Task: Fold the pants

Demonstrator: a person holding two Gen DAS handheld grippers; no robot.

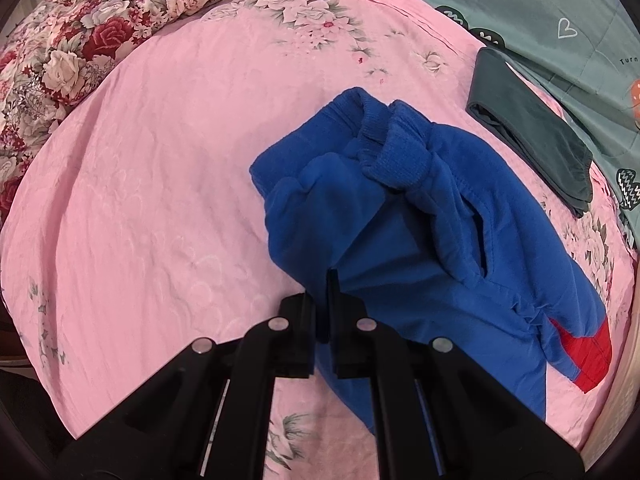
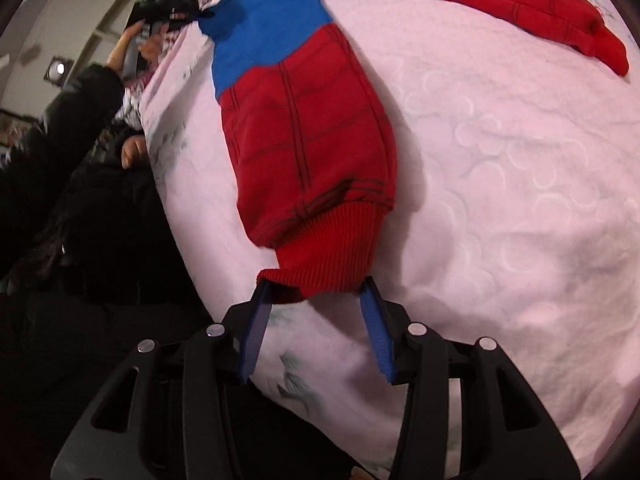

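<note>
On the pink floral bedsheet (image 1: 140, 168), as seen from the left wrist, we find the upper part of the blue and red pants (image 1: 400, 220) bunched in a heap. Its ribbed blue waistband (image 1: 394, 152) lies at the far end of the heap, away from the camera. The visible long axis of the cloth runs from that band toward the lower right, where a red panel shows at the frame edge. We hold the left gripper (image 1: 327, 304) with its jaws closed on a fold of the blue fabric at the near edge of the heap. A folded dark grey garment (image 1: 528, 128) lies apart to the right, beside a grey-green quilt (image 1: 520, 4). A rose-patterned quilt (image 1: 80, 32) sits at the upper left.

From the right wrist, we see one red leg of the pants extending lengthwise away from the camera toward the blue upper section. Its ribbed red cuff (image 2: 324, 256) points toward us. The second red leg (image 2: 500, 4) runs across the top of the frame, well apart from the first. We hold the right gripper (image 2: 318, 292) with its jaws spread, one blue-padded finger (image 2: 376, 332) on each side of the cuff's near edge. We cannot tell whether the pads touch the cuff.
</note>
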